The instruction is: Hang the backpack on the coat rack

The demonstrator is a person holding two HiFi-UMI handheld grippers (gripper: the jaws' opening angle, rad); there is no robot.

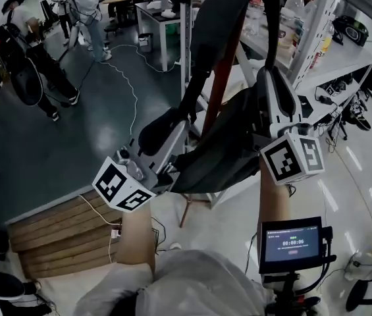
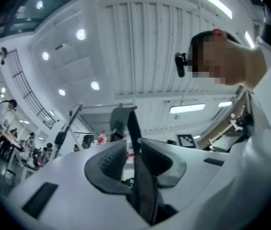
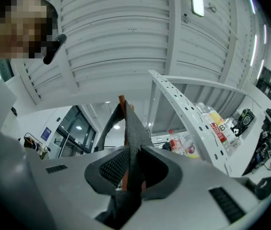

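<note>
- The left gripper has its jaws pressed together on a dark strap, which runs up between the ribbed pads and on past their tips
- The right gripper is likewise clamped on a grey strap; that strap rises to the brown tip of a pole just behind it
- In the head view both straps belong to the backpack, whose dark body hangs between the two grippers, raised in front of the person
- The backpack lies against the reddish-brown pole of the coat rack; its straps climb beside the pole to the top edge of the view, and whether they sit over a hook cannot be told
- White perforated shelving with bottles stands just to the right
- A wooden platform lies low on the left, with people standing well beyond it
</note>
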